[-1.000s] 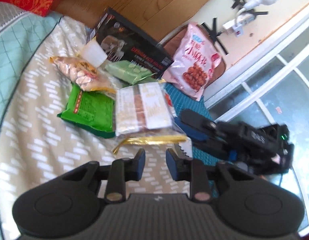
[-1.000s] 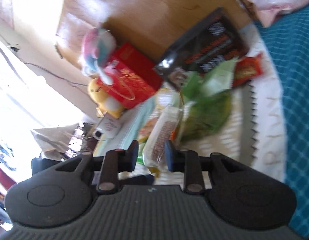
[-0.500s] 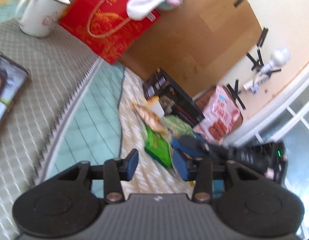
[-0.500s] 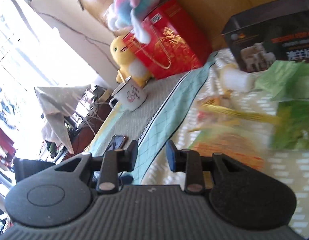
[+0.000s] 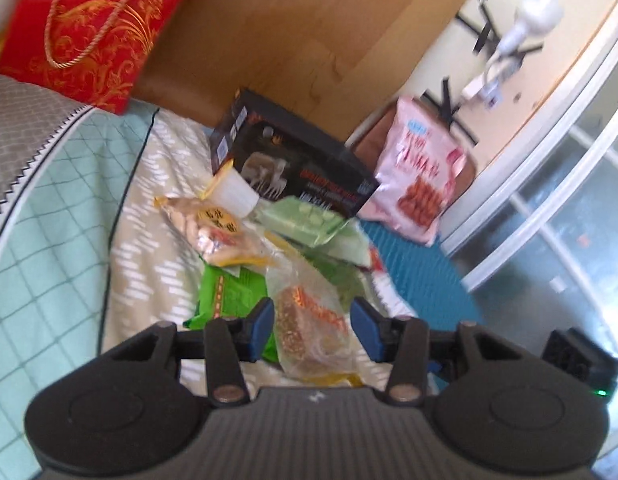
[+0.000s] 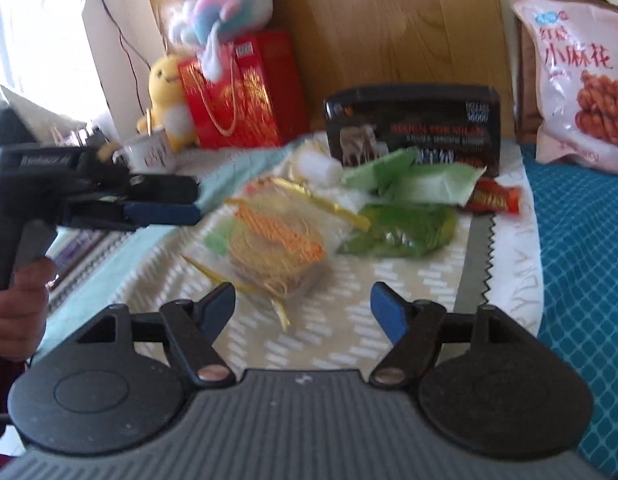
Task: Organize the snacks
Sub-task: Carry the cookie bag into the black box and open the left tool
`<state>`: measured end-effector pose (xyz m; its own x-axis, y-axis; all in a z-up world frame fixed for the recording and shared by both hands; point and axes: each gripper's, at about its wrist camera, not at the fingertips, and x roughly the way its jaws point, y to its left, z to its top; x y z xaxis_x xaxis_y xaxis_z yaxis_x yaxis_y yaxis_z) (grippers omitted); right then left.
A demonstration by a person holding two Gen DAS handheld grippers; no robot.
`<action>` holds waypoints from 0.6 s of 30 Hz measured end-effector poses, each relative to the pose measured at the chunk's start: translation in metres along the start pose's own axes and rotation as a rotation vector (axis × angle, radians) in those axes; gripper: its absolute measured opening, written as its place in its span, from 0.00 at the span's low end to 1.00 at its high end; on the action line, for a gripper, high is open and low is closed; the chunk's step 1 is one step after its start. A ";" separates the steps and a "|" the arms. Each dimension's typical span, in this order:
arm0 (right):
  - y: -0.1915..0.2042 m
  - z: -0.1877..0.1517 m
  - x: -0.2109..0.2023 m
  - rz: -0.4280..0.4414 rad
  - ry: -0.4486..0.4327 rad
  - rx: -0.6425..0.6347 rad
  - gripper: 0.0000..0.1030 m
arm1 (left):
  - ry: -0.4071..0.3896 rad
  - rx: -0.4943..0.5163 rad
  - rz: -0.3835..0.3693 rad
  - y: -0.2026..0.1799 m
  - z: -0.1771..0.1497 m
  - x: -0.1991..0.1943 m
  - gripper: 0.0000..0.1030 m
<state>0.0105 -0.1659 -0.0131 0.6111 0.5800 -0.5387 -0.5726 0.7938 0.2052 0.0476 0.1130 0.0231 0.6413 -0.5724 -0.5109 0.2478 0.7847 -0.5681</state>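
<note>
Both the left gripper [image 5: 312,328] and right gripper [image 6: 303,311] gape empty; the clear cake packet [image 6: 275,252], before the black box [image 6: 413,128], looks light, crinkly, slippery—best pinched at its sealed edge.

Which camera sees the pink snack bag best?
The left wrist view: the whole pink snack bag shows there, leaning by the wall past the black box. The right wrist view shows it larger, but its right side is cut off by the edge.

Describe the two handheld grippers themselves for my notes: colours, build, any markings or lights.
Both match: the left gripper and right gripper have black linkage arms with brass-coloured pivot pins, blue finger pads, and a grey ribbed body flanked by round black housings. From the right wrist view, the left one shows a black pistol-style handle with blurred white lettering, held by a bare hand.
</note>
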 end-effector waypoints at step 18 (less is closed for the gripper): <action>0.017 0.011 -0.003 -0.013 -0.147 -0.212 0.50 | -0.033 0.074 0.007 -0.039 0.012 -0.007 0.29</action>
<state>0.0046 -0.1528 0.0008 0.6830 0.6028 -0.4126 -0.6567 0.7540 0.0145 0.0427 0.0892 0.0566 0.6665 -0.5599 -0.4922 0.2960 0.8047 -0.5146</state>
